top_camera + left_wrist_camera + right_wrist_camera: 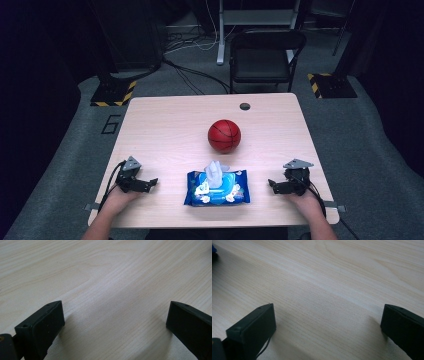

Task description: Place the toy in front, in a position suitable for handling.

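A blue pack of wet wipes (218, 187) lies near the front middle of the light wooden table (165, 125), with a white wipe (216, 171) sticking up from its lid. Behind it sits a small red basketball (224, 135). My left gripper (148, 184) rests on the table at the front left, open, jaws pointing toward the pack. My right gripper (274, 186) rests at the front right, open, facing the pack from the other side. In the left gripper view the left gripper (115, 317) spans bare wood. The right gripper (328, 318) likewise has only bare wood between its jaws.
A dark cable hole (244, 106) lies near the table's far edge. A black folding chair (265, 55) stands on the grey floor behind the table. Yellow-and-black striped stand bases (114, 93) (331, 85) flank the far corners.
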The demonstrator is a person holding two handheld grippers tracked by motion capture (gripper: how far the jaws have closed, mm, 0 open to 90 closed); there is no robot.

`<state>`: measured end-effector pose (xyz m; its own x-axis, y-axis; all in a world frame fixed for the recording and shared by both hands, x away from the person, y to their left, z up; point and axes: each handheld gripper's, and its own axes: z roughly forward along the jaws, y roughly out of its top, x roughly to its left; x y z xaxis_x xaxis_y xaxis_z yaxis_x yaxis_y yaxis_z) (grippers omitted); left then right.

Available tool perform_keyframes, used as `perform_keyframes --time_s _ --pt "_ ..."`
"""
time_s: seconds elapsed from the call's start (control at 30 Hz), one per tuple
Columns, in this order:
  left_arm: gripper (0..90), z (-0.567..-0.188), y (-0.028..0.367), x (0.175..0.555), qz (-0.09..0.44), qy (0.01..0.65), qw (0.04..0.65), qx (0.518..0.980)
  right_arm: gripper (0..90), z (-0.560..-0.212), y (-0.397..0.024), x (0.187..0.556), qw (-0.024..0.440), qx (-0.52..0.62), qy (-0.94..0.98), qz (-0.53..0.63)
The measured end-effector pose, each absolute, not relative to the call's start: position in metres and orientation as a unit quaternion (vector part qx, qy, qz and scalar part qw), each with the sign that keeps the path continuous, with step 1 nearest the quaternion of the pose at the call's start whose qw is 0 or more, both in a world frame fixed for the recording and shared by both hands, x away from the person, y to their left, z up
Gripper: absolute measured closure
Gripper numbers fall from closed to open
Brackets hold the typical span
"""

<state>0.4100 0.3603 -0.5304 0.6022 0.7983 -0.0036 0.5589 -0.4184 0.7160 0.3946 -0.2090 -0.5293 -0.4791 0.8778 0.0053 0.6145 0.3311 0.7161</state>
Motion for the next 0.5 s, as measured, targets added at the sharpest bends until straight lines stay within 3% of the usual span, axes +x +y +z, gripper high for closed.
perform_keyframes --time_s 0.37,0.5 --pt "4.8 -0.5292 0.3592 0.4068 0.174 0.414 0.348 0.823 0.0 -0.5287 -0.2096 0.3957 0.194 0.464 0.798 0.333" --pt "11.7 -0.5277 0.3581 0.4051 0.174 0.408 0.352 0.824 0.0 -0.5284 -0.2093 0.3955 0.193 0.465 0.797 0.332"
